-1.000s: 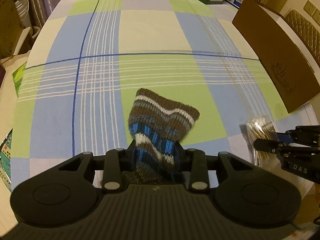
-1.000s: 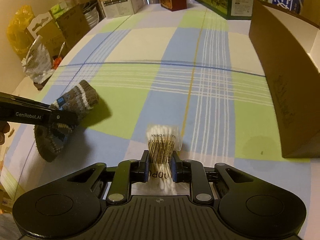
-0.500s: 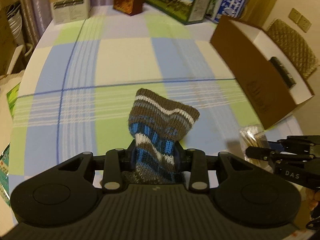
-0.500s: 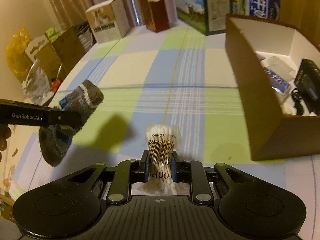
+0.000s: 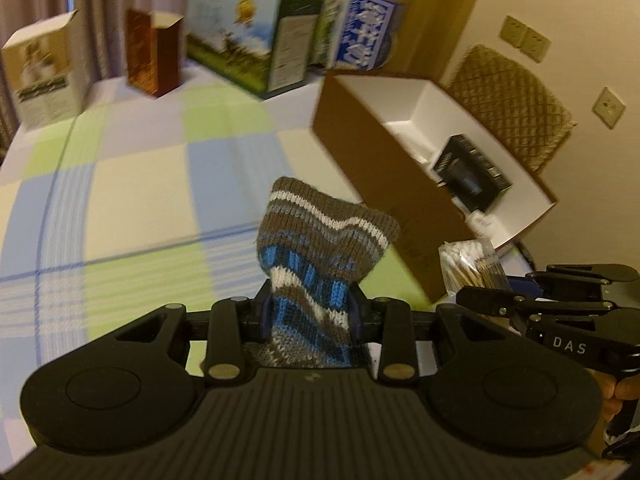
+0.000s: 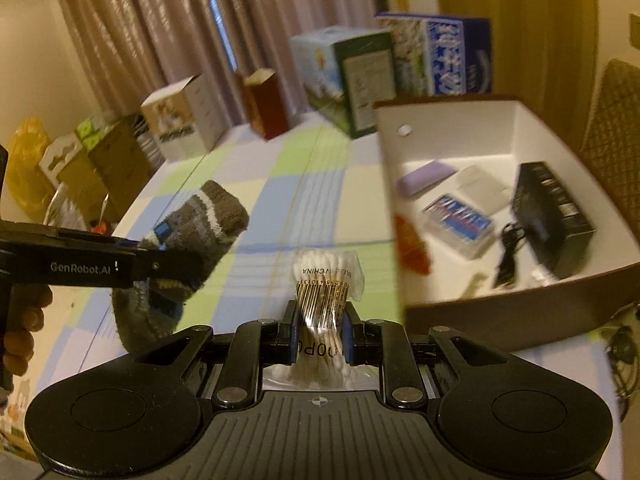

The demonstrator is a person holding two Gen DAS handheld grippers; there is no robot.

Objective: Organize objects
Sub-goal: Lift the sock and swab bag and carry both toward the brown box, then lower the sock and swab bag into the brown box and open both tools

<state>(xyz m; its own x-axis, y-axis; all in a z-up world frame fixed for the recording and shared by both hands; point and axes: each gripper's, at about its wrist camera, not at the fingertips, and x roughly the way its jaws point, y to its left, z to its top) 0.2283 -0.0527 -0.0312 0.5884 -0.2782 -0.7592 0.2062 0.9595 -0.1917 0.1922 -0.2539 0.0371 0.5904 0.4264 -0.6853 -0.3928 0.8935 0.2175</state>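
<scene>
Left hand-held gripper (image 5: 308, 312): clamped on a striped knitted sock (image 5: 320, 248), held above the checked bench (image 5: 132, 184). Right hand-held gripper (image 6: 318, 330): clamped on a bag of cotton swabs (image 6: 326, 284), just beside the open cardboard box (image 6: 520, 316). Far edge: cartons (image 5: 248, 48). Compared with a second ago, both items have risen and the box interior is exposed. Right view alone shows a black case (image 6: 548, 216), purple pad (image 6: 428, 172) and blister pack (image 6: 456, 216) inside.
</scene>
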